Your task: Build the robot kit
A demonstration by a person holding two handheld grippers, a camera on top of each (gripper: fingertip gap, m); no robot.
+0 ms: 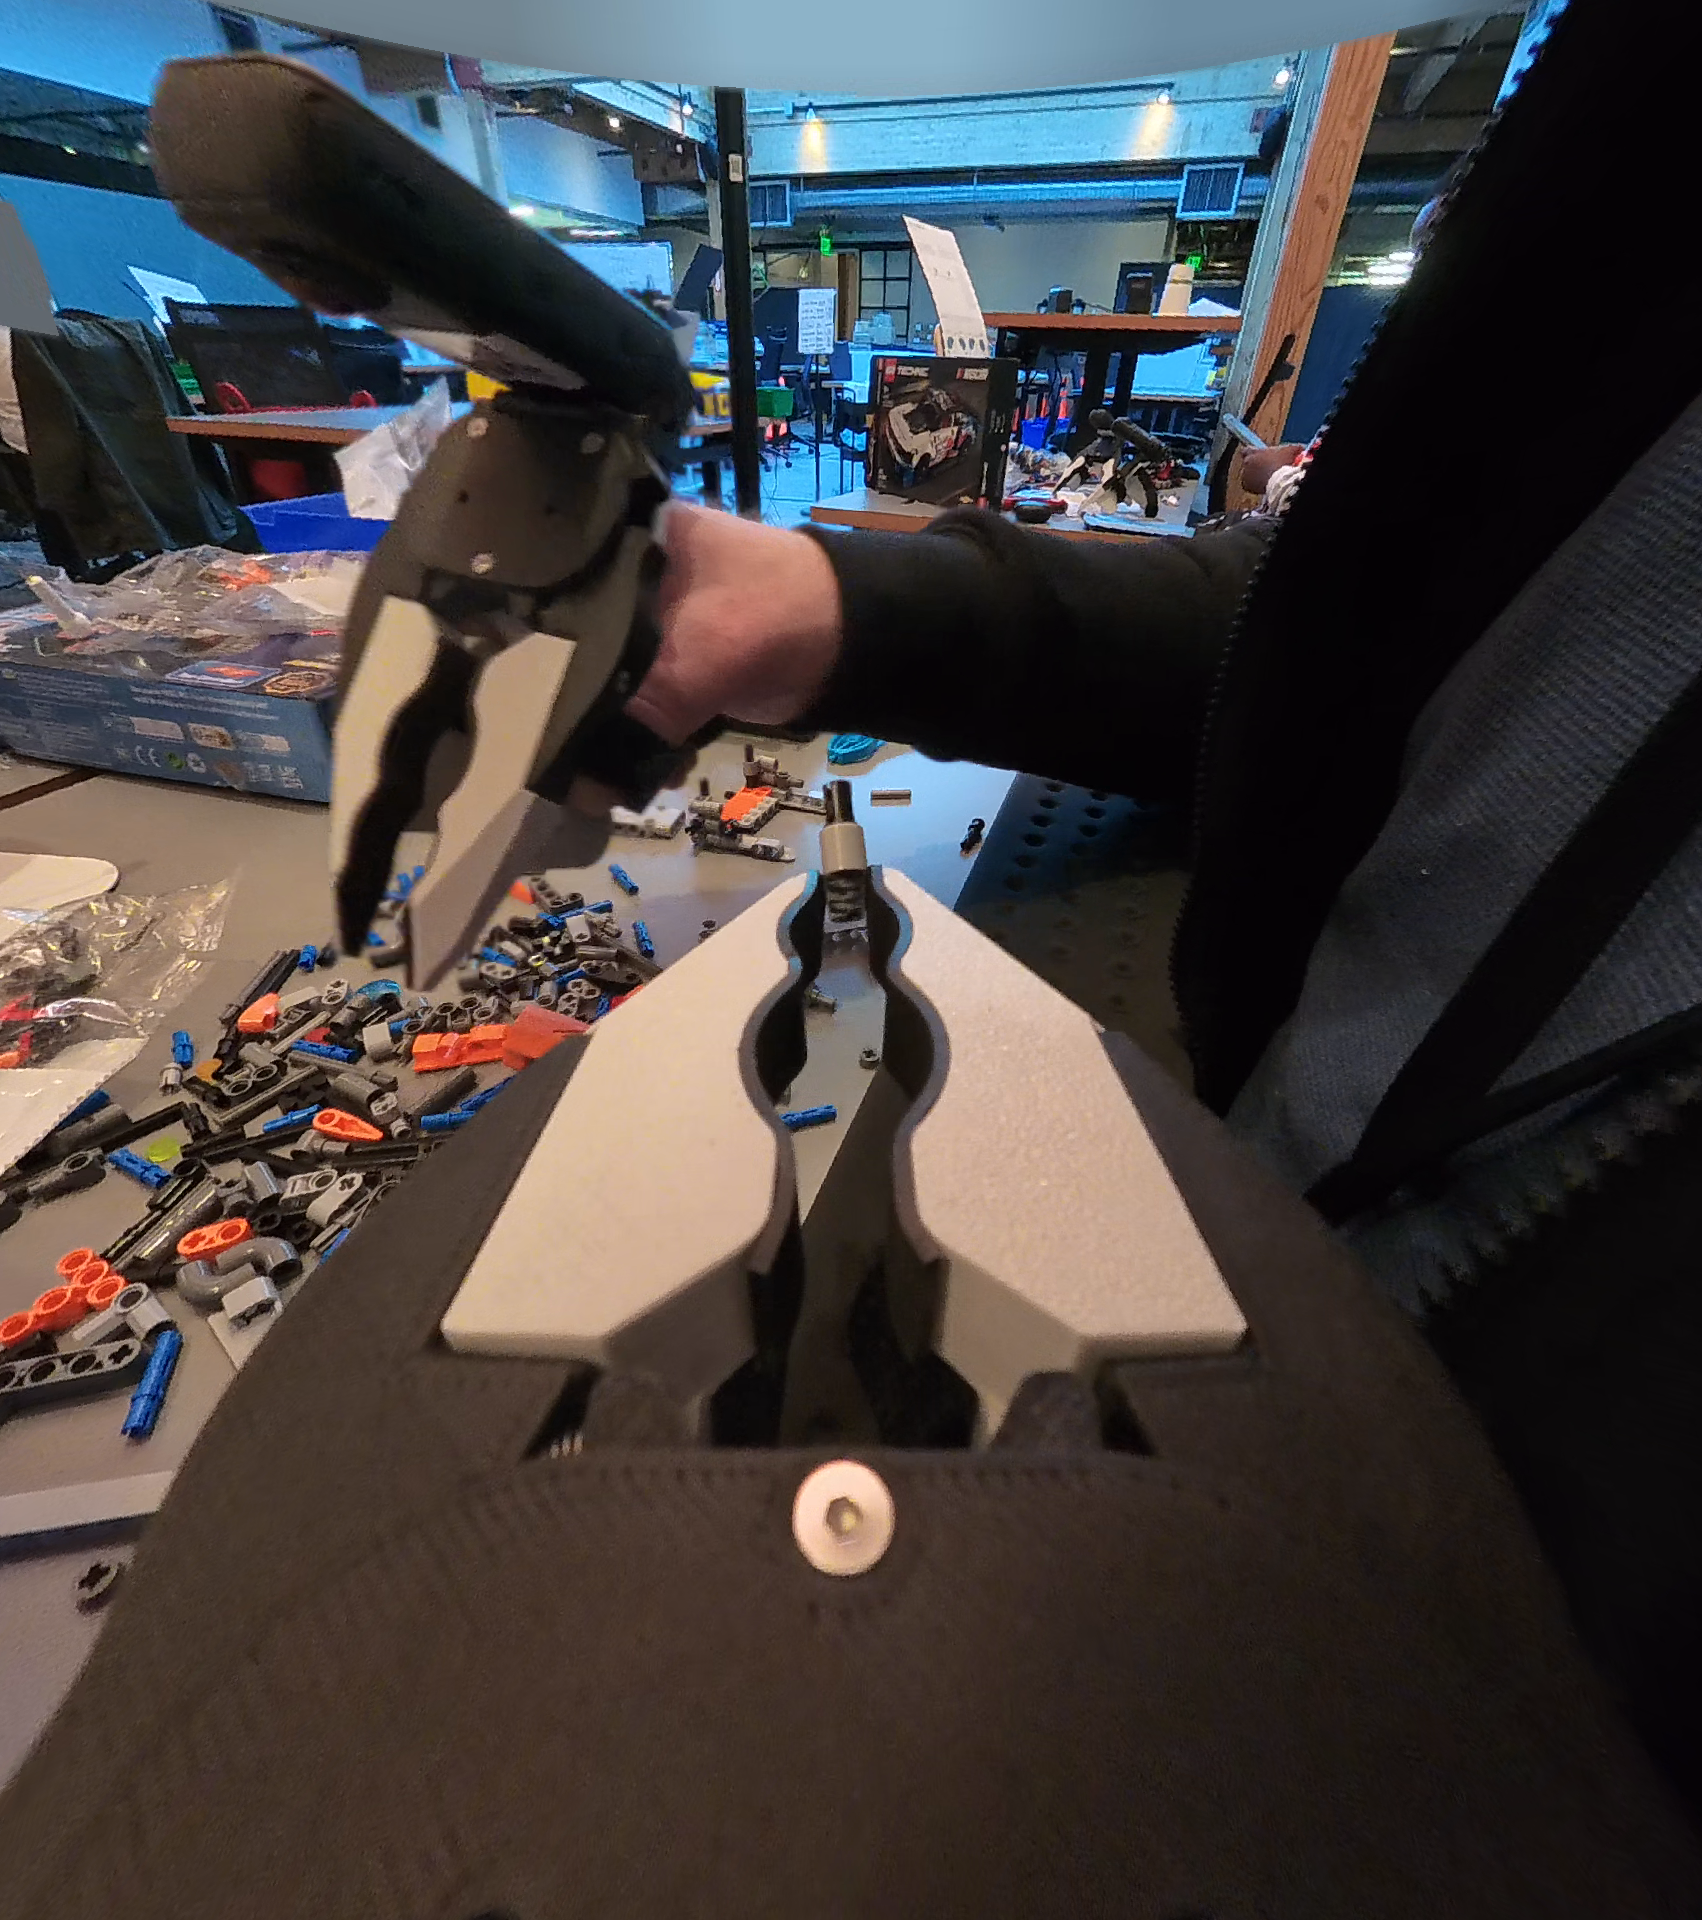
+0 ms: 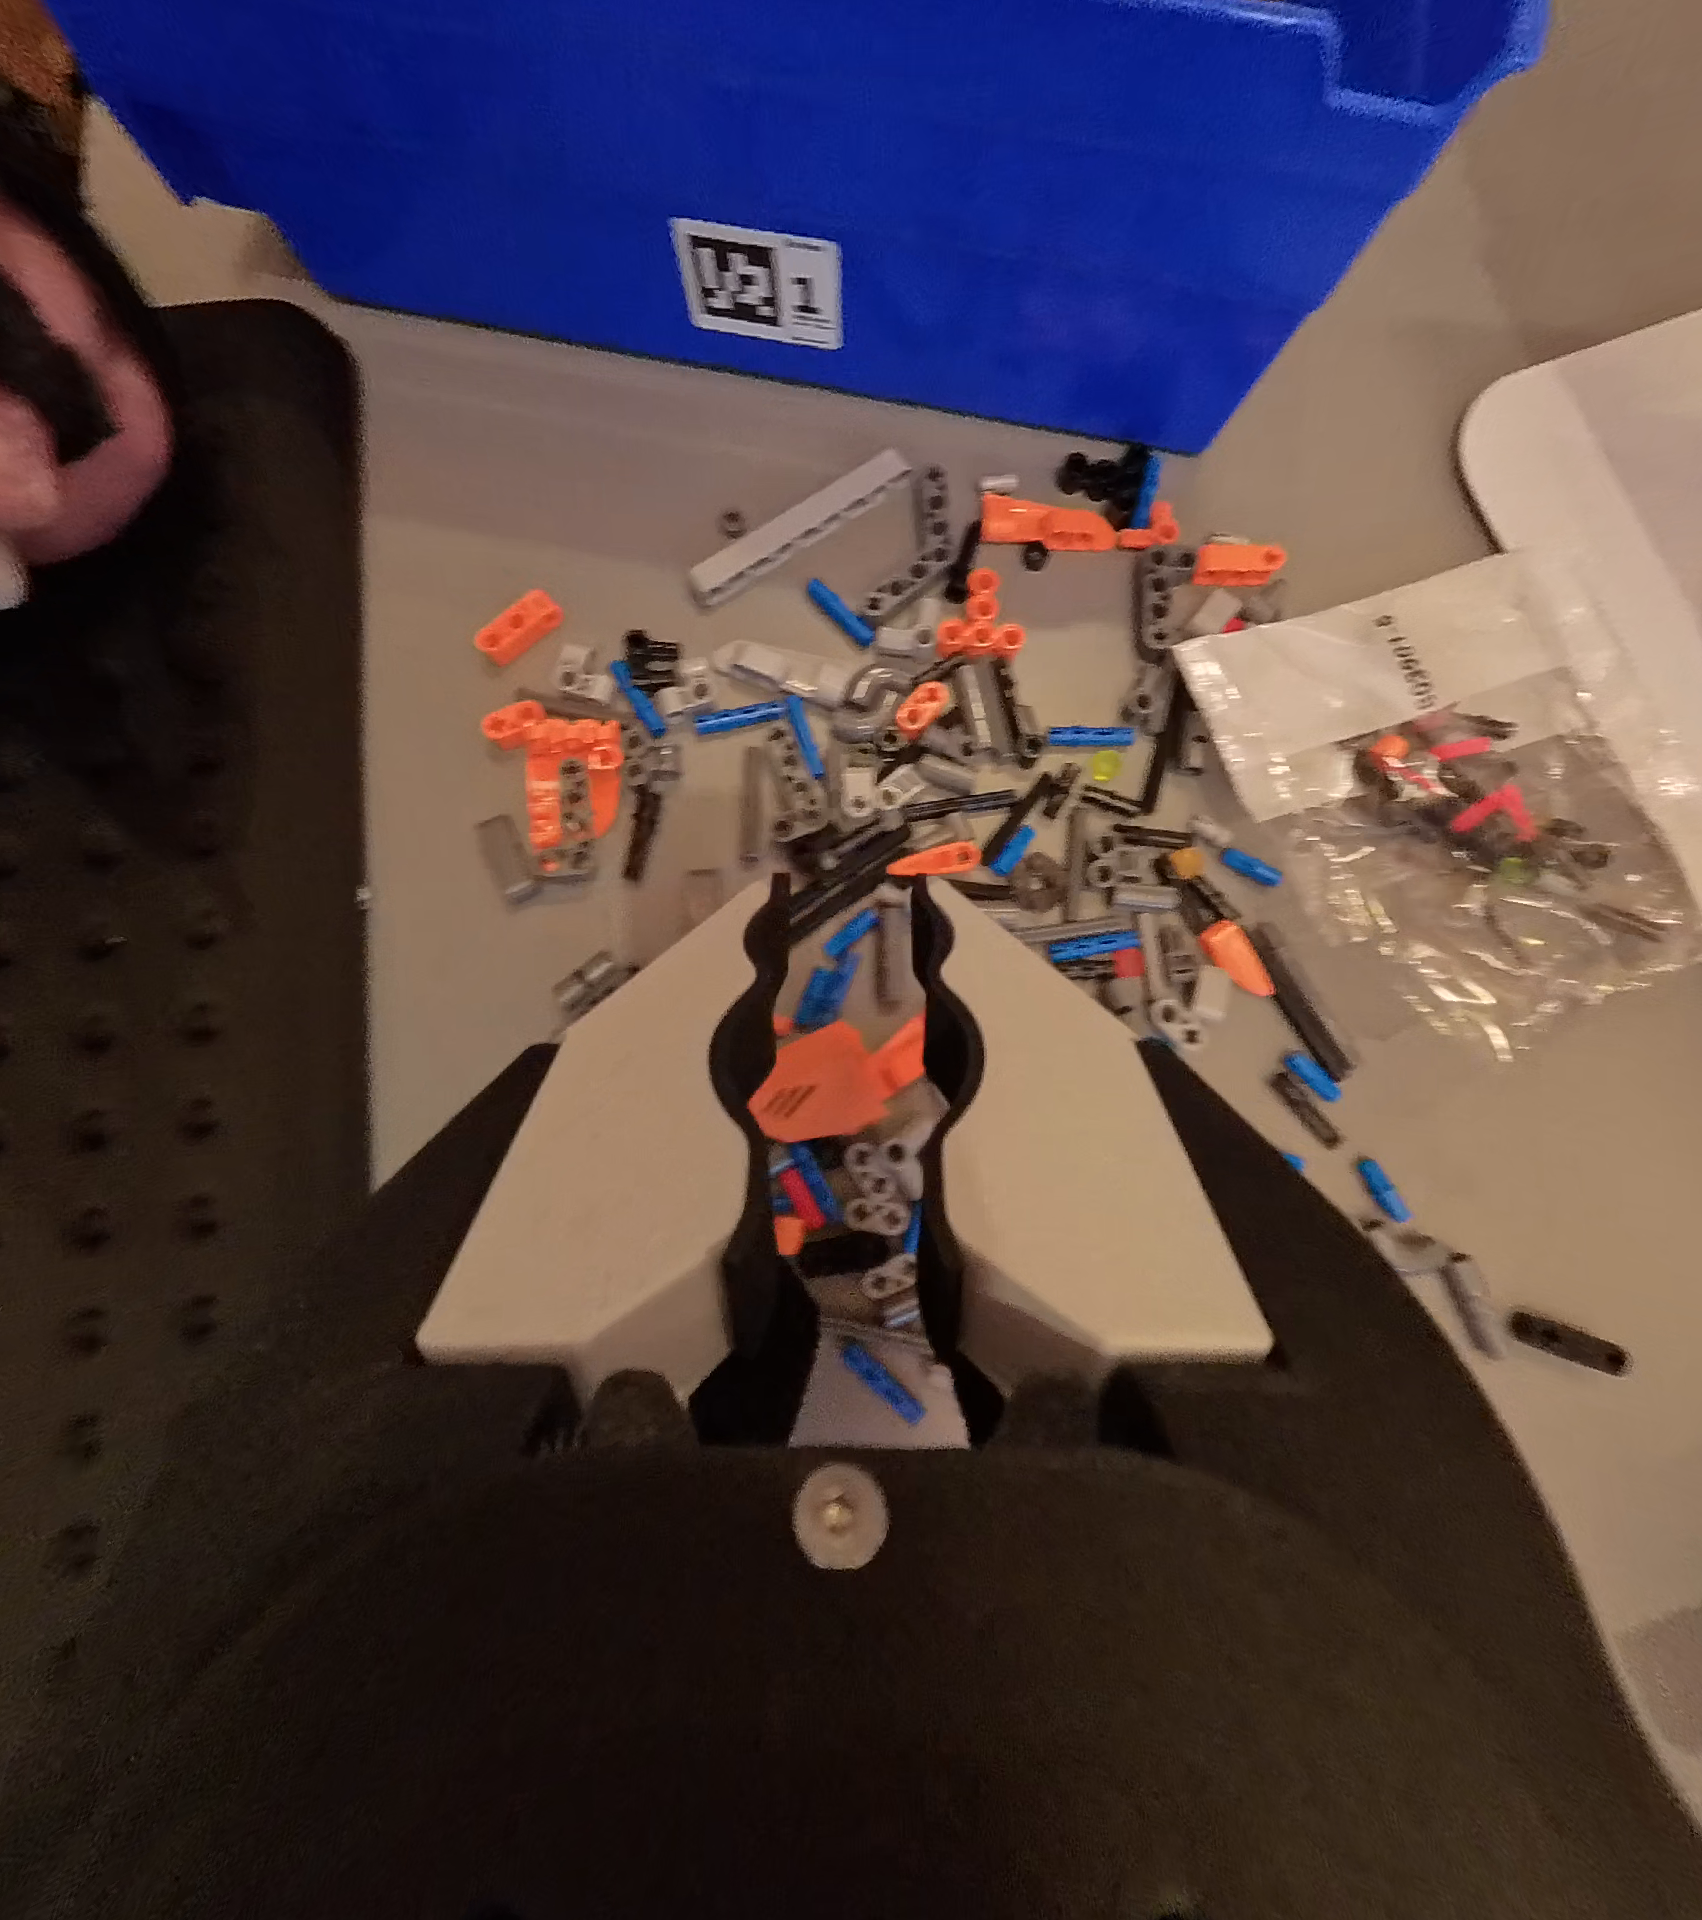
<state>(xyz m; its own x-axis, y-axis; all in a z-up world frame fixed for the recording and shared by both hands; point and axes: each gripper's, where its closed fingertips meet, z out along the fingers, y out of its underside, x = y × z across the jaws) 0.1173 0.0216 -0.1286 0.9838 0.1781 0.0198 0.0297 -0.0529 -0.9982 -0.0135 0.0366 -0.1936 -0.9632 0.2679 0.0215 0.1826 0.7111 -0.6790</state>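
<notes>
1. Gripping a small shock absorber [image 1: 840, 854], the left gripper [image 1: 842, 888] has its jaws nearly together on the part's coiled spring end. The grey barrel and black tip stand up past the fingertips. It is held in the air, above the table [image 1: 203, 862] and over the near edge of a dark pegboard [image 1: 1055, 842].
2. The right gripper [image 2: 847, 894] hangs over the pile [image 2: 930, 748] of loose parts. Its jaws stand a narrow gap apart and it holds nothing. An orange panel [image 2: 811, 1091] lies on the table below, seen through that gap.
3. The shock absorber looks light and hard, but its spring probably gives under a squeeze, so it could tilt or pop out. The smooth grey barrel seems the firmer place to hold.
4. The parts in the pile are small, stiff plastic: beams, pins and connectors, many overlapping. Those at the fringe lie apart and look easier to single out.
5. Edges:
   - a blue bin [image 2: 826, 156] closes the far side of the pile;
   - a clear bag [image 2: 1449, 810] of parts lies partly on a white board [image 2: 1657, 468] on the pile's right in the right wrist view;
   - the pegboard borders its left.
6. Bare table shows between the pile and the pegboard. In the left wrist view, the grippers are near but apart.
</notes>
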